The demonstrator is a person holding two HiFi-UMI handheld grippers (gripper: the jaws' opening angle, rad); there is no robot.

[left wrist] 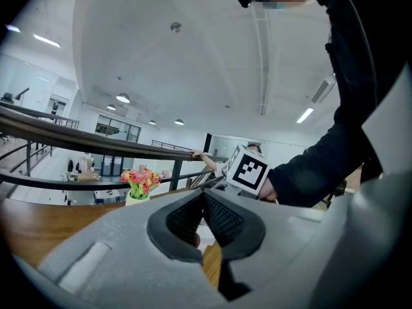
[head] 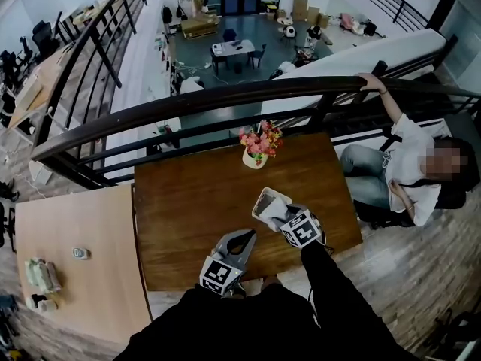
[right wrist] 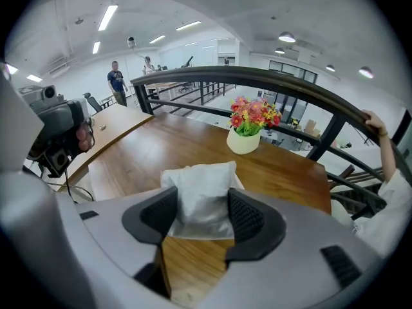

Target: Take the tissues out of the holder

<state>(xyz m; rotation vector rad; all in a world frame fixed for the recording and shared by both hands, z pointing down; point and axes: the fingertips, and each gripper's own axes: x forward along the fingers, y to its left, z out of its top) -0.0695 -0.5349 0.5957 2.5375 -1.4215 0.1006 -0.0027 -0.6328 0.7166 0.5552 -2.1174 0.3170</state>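
Note:
My right gripper point(right wrist: 202, 206) is shut on a white soft pack of tissues point(right wrist: 201, 187), the pads pressing its two sides, and holds it above the dark wooden table point(right wrist: 161, 150). A pale rim shows just behind the pack; I cannot tell whether it is the holder. In the head view the pack point(head: 268, 201) sits at the tip of the right gripper point(head: 279, 215), near the table's front right. My left gripper point(head: 242, 236) is just left of it over the table's front edge. Its pads point(left wrist: 193, 221) meet at the tips, with nothing between them.
A cream pot of pink and red flowers point(head: 257, 149) stands at the table's far edge, by the dark railing point(head: 225, 100). A person point(head: 406, 175) sits to the right of the table. A lighter table point(head: 68, 277) with small items stands at the left.

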